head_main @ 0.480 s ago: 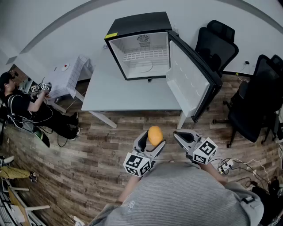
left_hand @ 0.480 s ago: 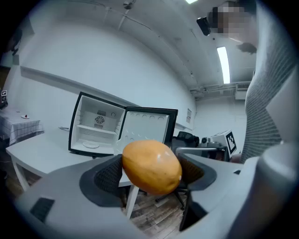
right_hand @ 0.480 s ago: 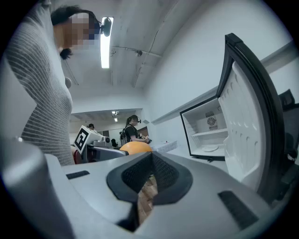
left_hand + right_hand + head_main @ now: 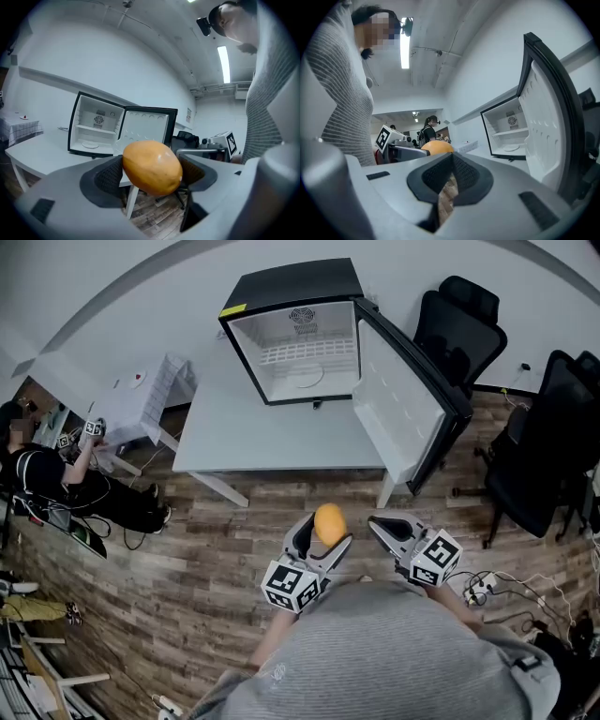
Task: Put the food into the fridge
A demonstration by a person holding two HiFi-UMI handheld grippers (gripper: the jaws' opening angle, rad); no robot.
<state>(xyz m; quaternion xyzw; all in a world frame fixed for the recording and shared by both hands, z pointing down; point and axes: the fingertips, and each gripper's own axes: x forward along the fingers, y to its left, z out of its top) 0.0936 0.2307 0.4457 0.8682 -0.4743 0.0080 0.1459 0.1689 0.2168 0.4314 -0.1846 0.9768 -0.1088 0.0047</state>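
Observation:
An orange, egg-shaped fruit [image 4: 152,167] [image 4: 329,523] sits clamped between the pads of my left gripper [image 4: 325,538], held in the air in front of me over the wooden floor. My right gripper [image 4: 382,528] is beside it on the right, jaws shut with nothing between them [image 4: 451,177]; the fruit [image 4: 436,147] shows past it. Ahead, a small black fridge [image 4: 298,334] [image 4: 96,124] stands on a white table [image 4: 253,437] with its door [image 4: 405,399] [image 4: 553,112] swung wide to the right. Its white inside holds a shelf and a round plate on the bottom.
Black office chairs [image 4: 525,446] stand right of the fridge door. A person [image 4: 56,474] sits on the floor at far left beside a small white table [image 4: 141,404]. Cables and a power strip [image 4: 483,592] lie on the floor at right.
The view has shifted slightly; both grippers and the fruit hold about the same place in front of me.

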